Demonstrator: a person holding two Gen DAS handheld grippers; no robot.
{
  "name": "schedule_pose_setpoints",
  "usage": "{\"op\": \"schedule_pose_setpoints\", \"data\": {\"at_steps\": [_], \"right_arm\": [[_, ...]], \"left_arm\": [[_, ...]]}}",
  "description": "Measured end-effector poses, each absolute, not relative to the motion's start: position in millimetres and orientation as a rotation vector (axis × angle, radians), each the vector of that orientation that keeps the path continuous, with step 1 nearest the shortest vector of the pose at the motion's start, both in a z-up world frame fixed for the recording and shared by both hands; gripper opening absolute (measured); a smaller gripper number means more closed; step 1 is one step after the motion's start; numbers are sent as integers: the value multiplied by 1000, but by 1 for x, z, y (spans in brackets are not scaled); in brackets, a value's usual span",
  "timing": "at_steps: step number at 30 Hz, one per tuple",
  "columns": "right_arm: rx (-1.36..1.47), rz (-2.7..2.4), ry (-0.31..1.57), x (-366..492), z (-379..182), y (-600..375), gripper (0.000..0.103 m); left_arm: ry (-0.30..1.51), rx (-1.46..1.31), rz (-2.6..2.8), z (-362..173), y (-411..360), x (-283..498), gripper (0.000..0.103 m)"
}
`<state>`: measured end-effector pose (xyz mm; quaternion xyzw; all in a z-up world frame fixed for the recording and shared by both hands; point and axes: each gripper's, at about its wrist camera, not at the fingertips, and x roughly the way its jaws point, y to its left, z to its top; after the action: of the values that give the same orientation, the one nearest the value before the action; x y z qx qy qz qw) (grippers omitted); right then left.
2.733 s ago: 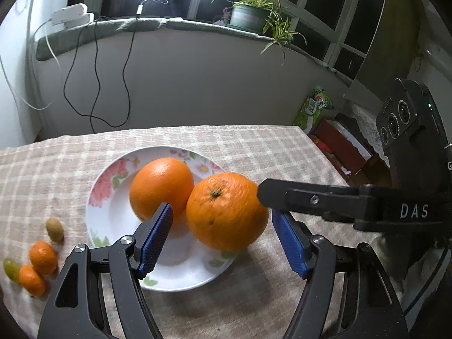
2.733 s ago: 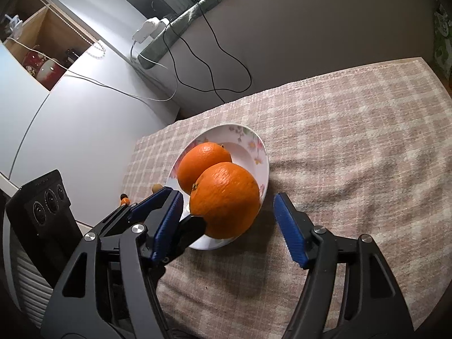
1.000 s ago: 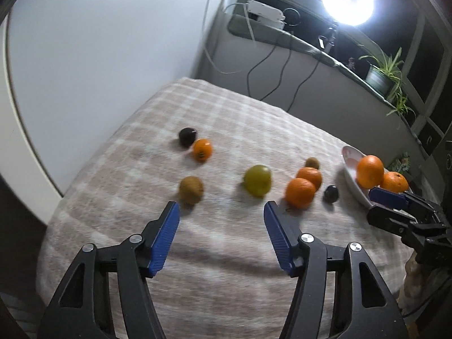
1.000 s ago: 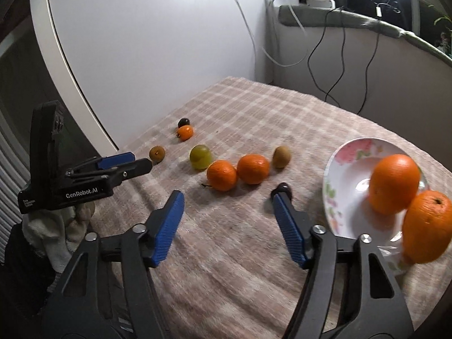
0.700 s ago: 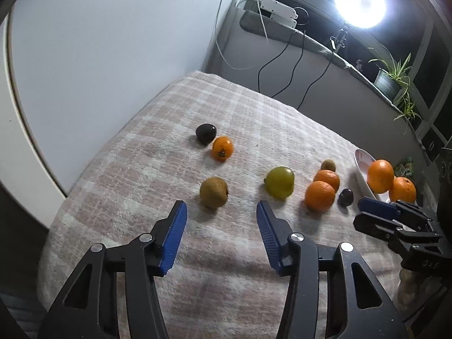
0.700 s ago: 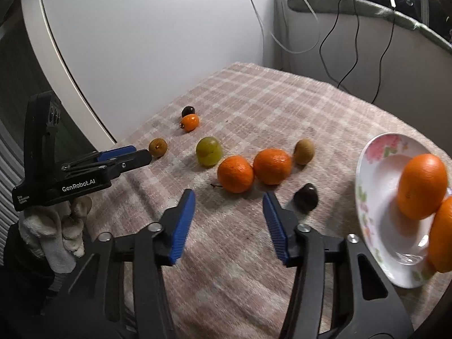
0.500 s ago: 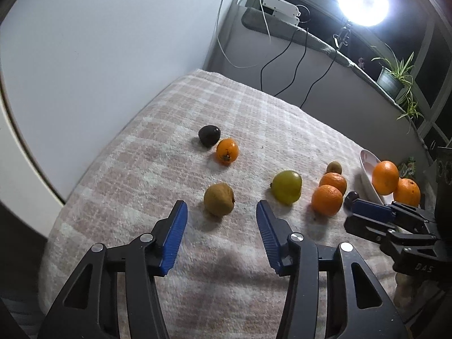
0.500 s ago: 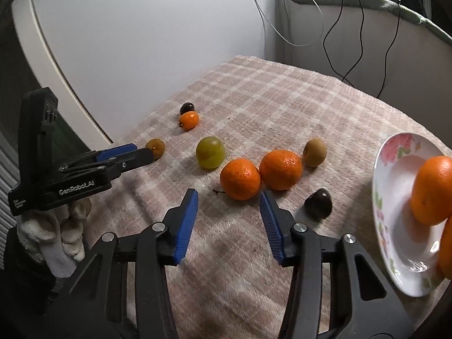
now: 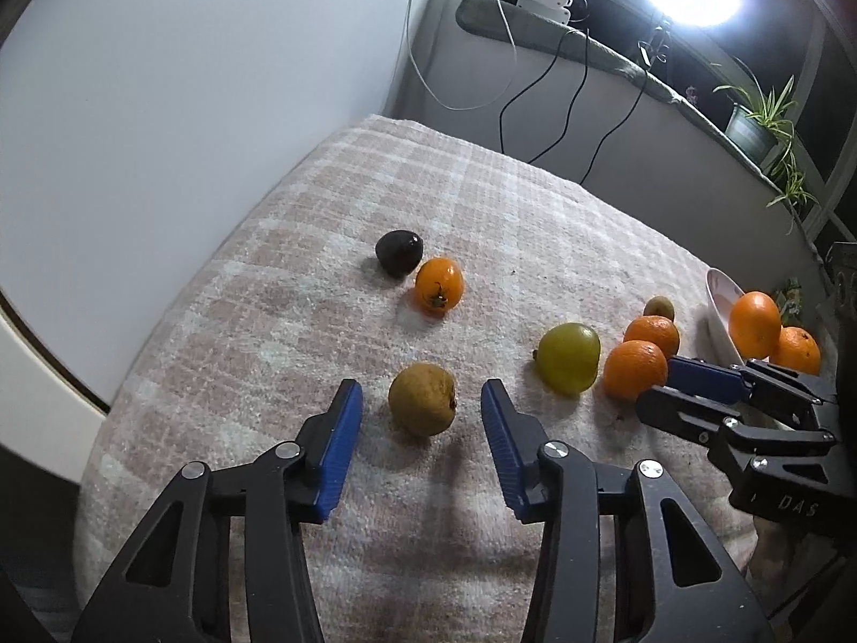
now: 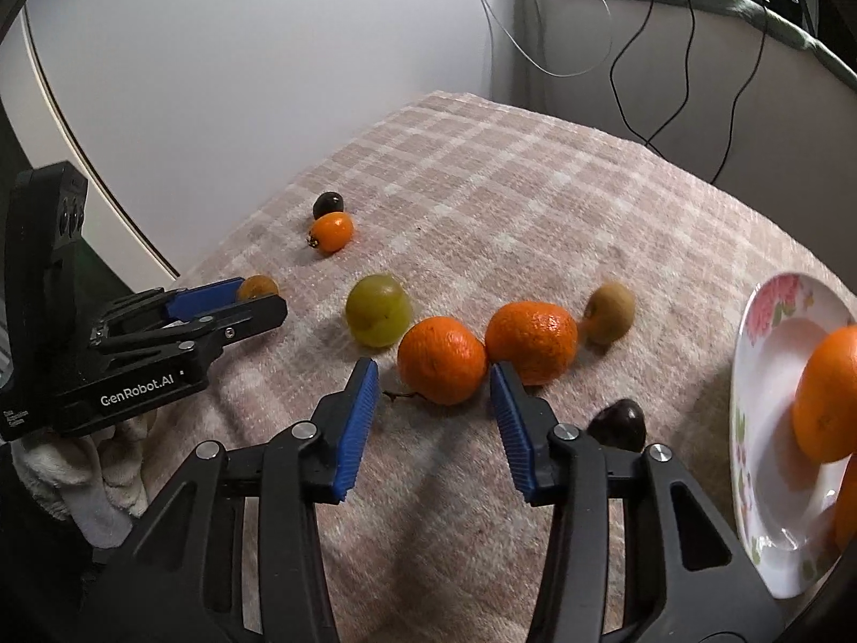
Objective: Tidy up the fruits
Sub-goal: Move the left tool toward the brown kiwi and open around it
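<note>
You are holding the left gripper [image 9: 421,412] open around a brown fruit [image 9: 422,399] on the checked tablecloth [image 9: 482,203], pads not touching. Your right gripper [image 10: 434,380] is spread open just before a mandarin [image 10: 441,360], left of the floral plate [image 10: 771,353]; cables [image 10: 632,53] are hanging behind.

A nubby, matt woven cloth [image 10: 535,203] covers the table. The plate [image 10: 771,353] looks glossy glazed ceramic; beside it, the tangerine [image 10: 442,359] has dimpled, faintly shiny peel.
</note>
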<state>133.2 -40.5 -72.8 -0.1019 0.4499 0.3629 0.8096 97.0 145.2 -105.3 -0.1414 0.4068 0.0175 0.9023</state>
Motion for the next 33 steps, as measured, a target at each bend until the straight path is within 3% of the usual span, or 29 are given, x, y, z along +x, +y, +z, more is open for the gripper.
{"op": "schedule_pose_setpoints", "data": {"at_steps": [8, 12, 22, 25, 33], "right_arm": [[-261, 750, 948, 134, -76, -35, 30], [-251, 756, 951, 134, -75, -37, 29], [-266, 774, 930, 125, -72, -35, 28], [-266, 775, 932, 126, -73, -35, 28], [-289, 773, 943, 130, -76, -31, 30]], "left_arm": [[848, -263, 56, -108, 146, 98, 32], [842, -261, 54, -107, 146, 98, 23], [838, -270, 47, -108, 147, 96, 23], [845, -276, 49, -108, 147, 97, 30], [838, -259, 45, -109, 146, 97, 30]]}}
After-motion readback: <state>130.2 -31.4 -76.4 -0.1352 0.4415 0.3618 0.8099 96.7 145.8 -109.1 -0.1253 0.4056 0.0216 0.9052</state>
